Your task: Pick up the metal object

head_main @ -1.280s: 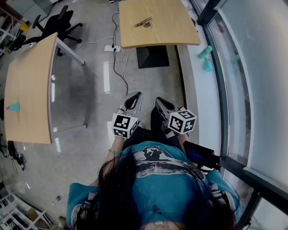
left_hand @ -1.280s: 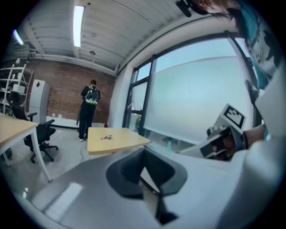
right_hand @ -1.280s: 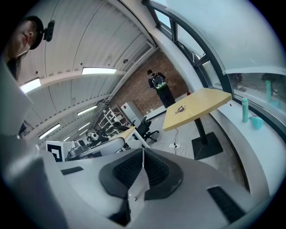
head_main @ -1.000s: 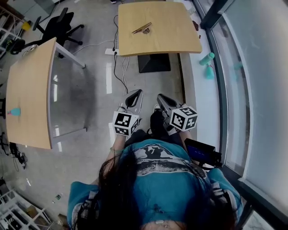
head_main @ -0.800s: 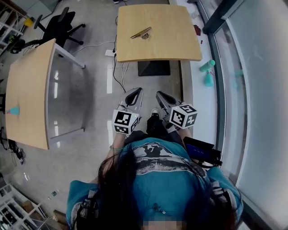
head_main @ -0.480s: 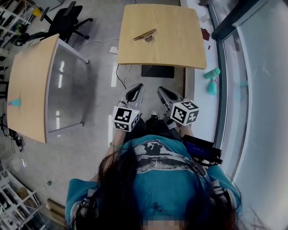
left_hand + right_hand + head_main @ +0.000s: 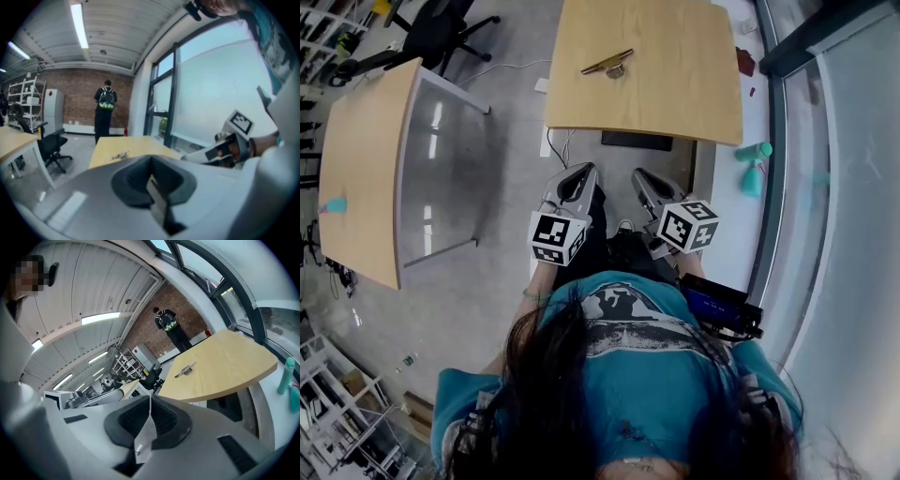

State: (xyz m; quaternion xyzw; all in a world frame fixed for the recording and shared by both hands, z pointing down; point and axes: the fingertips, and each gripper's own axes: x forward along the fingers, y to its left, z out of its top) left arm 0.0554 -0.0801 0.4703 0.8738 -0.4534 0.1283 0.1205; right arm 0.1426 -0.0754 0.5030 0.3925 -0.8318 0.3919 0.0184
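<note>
The left tongs [image 7: 579, 172] are clenched: in the left gripper view the two dark pads meet along a single seam with nothing caught between them. The right tongs [image 7: 640, 176] are clenched too, with the ribbed pads pressed together and empty. Both are held close in front of the person's body, side by side with a small gap between them and their tips pointing forward. They hang over the grey floor [image 7: 497, 141], short of the near edge of the pale wooden bench [image 7: 684, 84].

The slim gold-toned metal object [image 7: 607, 63] lies flat on that bench, straight ahead of the tongs and well apart from both. It sits about midway between the near and far edges and closer to the left edge than to the right. Its long axis runs mostly across the bench, slanted so that the left end lies nearer the near edge and the right end points toward the far right corner. A small rounded part sits just beside the bar on its near side. What that part is cannot be made out.

In the head view the metal object falls almost on the line between the two tongs, so neither is clearly nearer. By my judgement either could take it once carried forward over the near edge, with the jaws opened and set across the bar's slant.
</note>
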